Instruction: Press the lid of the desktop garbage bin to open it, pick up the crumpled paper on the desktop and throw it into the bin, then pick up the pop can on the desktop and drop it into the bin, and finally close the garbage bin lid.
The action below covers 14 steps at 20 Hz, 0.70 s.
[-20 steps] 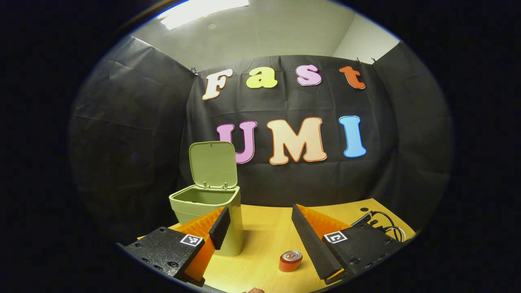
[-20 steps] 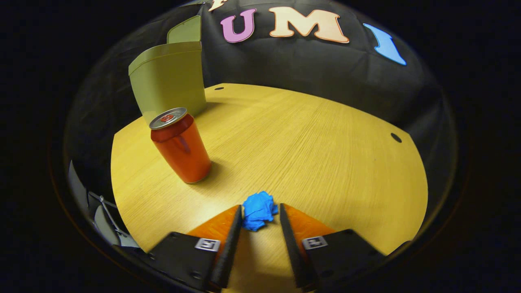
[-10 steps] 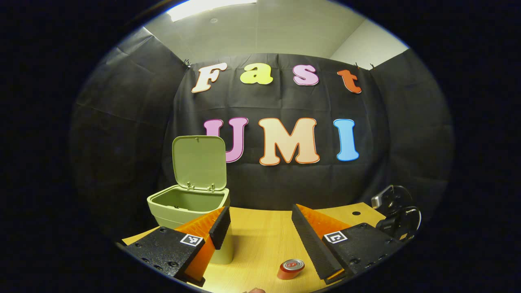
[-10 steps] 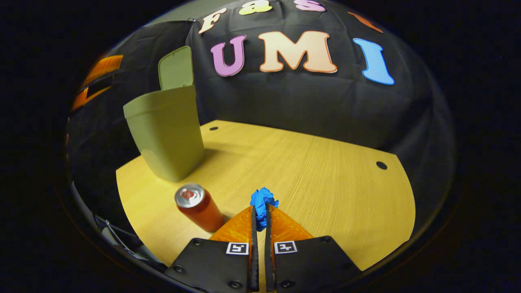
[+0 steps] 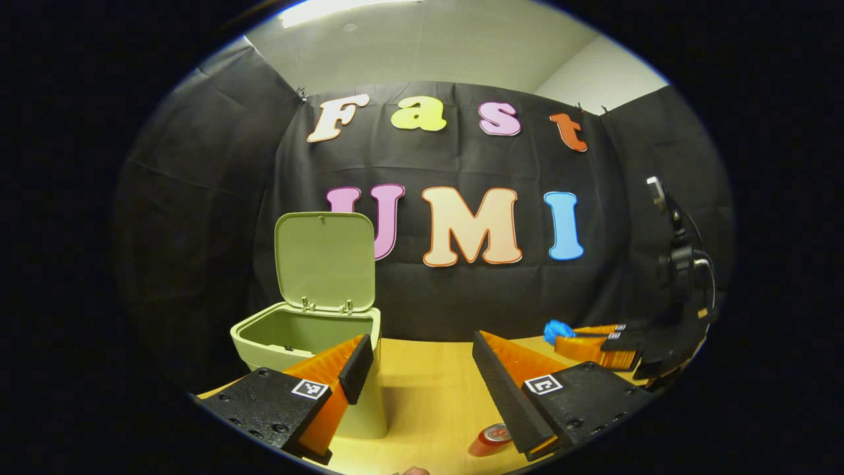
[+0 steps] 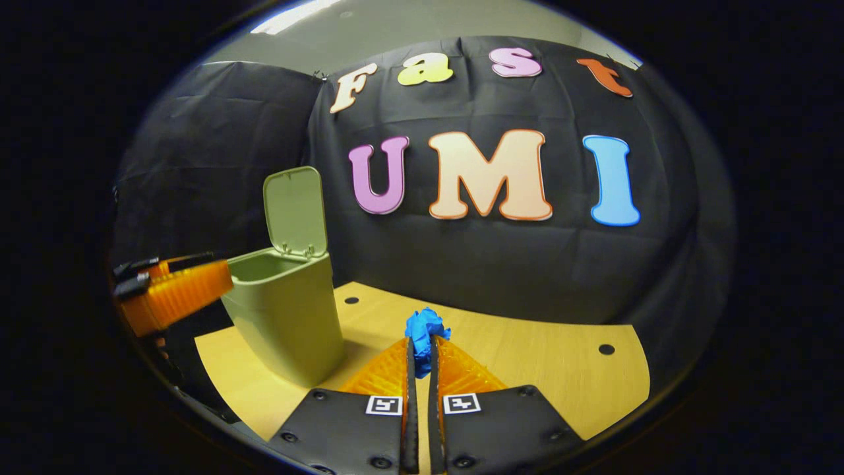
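Your right claw (image 6: 419, 349) is pinching the blue paper ball (image 6: 425, 326) between its closed fingers, with the paper bulging out past the tips. A second ago that claw was standing open around the ball as it lay on the bench (image 6: 527, 356); now the ball is riding up off the wood, so the pick-up looks done and the carry to the bin is under way. In the left gripper view you are seeing the same thing from the side: the right claw (image 5: 560, 333) is coming in from the right, level with your left fingers, with the paper ball (image 5: 558, 328) at its tip.

Your left claw (image 5: 422, 369) is hanging wide open with nothing between its fingers. Just below its right finger the red can (image 5: 489, 441) is sliding towards the lower edge of the view, untouched and upright on the bench (image 5: 428, 396).

Ahead and to the left of your right claw the green bin (image 6: 283, 316) is standing with its lid (image 6: 295, 211) tipped fully back, so the mouth is waiting open. The left claw (image 6: 198, 284) is hovering just beside the bin's far rim.

Beyond that, the pale wooden bench is running back to the black cloth wall (image 6: 494, 264), with a light ceiling (image 5: 428, 46) above it.
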Available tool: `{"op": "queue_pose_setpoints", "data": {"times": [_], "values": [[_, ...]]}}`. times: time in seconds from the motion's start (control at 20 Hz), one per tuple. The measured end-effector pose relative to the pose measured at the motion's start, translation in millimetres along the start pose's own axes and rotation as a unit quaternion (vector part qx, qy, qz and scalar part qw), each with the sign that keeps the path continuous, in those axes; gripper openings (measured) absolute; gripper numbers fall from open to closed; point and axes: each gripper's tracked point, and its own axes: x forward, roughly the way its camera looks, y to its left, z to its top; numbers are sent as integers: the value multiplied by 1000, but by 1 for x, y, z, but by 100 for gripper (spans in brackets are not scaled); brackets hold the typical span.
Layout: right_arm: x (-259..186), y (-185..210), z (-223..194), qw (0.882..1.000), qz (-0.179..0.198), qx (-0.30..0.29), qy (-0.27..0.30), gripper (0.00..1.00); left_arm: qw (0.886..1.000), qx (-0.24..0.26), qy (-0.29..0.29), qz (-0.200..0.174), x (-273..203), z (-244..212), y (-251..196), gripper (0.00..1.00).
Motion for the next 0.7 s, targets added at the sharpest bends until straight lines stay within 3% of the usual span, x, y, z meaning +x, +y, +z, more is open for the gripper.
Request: {"op": "queue_pose_setpoints", "data": {"times": [0.25, 0.35, 0.45, 0.7], "values": [[29, 49, 44, 999, 28, -8, -35, 8, 1000, 8, 4, 19, 1, 0, 46, 92], [41, 74, 51, 998, 45, -6, -40, 8, 1000, 9, 4, 27, 0, 0, 65, 96], [50, 99, 56, 997, 61, 0, -44, 8, 999, 12, 4, 36, 0, 0, 85, 92], [79, 168, 53, 994, 104, -9, -37, 9, 998, 23, 10, 56, -5, -5, 132, 96]]}}
